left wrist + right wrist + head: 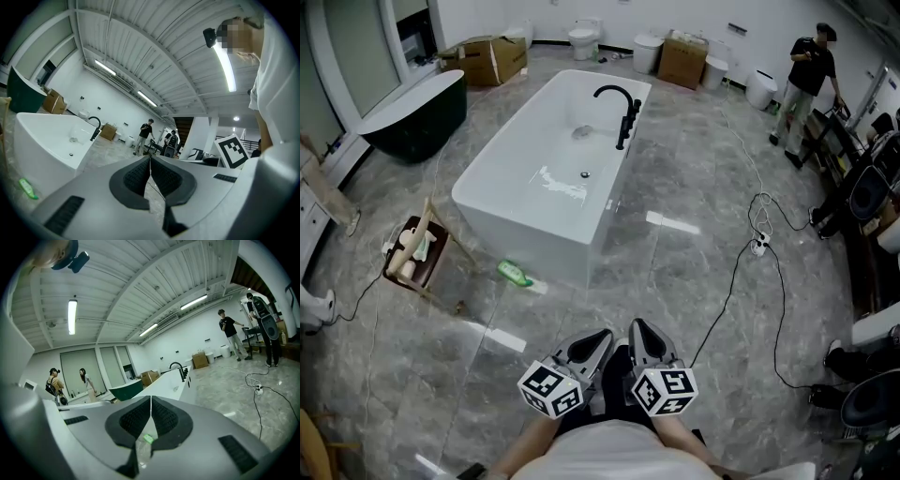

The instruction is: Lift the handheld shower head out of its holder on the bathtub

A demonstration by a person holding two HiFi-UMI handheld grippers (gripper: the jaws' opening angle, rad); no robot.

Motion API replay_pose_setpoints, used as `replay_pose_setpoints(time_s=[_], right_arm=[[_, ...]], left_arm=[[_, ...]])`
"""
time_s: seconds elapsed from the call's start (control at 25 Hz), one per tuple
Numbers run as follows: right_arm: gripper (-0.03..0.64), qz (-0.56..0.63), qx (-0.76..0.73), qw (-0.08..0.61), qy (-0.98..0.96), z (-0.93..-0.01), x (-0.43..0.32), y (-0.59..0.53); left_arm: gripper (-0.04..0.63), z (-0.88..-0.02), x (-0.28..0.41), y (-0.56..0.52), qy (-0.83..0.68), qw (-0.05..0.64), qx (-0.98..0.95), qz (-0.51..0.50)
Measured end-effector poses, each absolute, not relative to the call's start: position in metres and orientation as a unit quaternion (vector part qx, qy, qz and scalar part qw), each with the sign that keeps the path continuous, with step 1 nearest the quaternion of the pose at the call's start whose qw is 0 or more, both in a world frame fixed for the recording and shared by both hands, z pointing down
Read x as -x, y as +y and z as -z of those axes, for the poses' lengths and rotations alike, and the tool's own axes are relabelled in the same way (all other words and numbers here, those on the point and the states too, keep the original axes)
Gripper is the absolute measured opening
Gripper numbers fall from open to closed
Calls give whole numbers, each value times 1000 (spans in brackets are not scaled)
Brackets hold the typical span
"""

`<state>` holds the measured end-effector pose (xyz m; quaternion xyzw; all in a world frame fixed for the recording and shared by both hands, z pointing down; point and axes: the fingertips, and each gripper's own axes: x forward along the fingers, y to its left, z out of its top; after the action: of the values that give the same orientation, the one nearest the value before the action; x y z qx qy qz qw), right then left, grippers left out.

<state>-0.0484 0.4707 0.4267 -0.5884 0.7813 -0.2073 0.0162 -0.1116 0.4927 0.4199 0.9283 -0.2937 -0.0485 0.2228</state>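
As both hang empty | left hand-held gripper closed | right hand-held gripper closed

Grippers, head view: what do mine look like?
Left gripper and right gripper match: grey moulded shells with black ribbed pads on the jaws. Each carries a white cube printed with black square markers. No cables show. The person wears a white top.

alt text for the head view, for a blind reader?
A white freestanding bathtub with a black faucet at its far end stands on a grey marble floor. Near the camera, the left gripper and right gripper are side by side, both shut, well short of the tub. A green bottle lies by its near end.
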Motion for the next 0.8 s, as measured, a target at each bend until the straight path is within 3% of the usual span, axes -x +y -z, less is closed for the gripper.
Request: replay_pose_setpoints(time_s=[0.8], right_arm=[[18,217,582,22,783,-428,-23,334]], left_arm=[[12,-423,51,365,-328,224,-916,48]])
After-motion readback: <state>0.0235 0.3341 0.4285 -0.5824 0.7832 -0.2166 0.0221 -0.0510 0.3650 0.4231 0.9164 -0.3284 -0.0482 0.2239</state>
